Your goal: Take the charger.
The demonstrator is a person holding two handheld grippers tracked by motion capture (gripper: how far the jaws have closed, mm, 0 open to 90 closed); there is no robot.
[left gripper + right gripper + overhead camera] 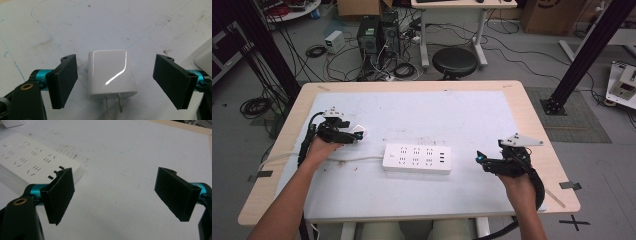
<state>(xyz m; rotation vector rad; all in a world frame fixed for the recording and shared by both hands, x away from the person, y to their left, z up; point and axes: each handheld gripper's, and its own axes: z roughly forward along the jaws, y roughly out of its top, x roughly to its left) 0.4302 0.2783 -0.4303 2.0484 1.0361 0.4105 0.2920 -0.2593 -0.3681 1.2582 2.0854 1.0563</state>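
Observation:
A white power strip (417, 158) lies flat in the middle of the white mat (422, 112), and its sockets (32, 160) face up. A small white charger plug (112, 73) lies on the mat, its two metal prongs pointing back toward the camera. My left gripper (117, 65) is open, one jaw on each side of the plug with a gap on both sides. From above, that left gripper (354, 135) sits left of the strip at the charger plug (360, 131). My right gripper (480, 158) is open and holds nothing, right of the strip; the right gripper (116, 185) hovers over bare mat.
The strip's white cable (354, 160) runs left across the mat and off the table's left edge. A corner of the power strip (203, 57) shows beside my left gripper's right jaw. Beyond the far edge stand a black stool (454, 62) and tangled floor cables (377, 65).

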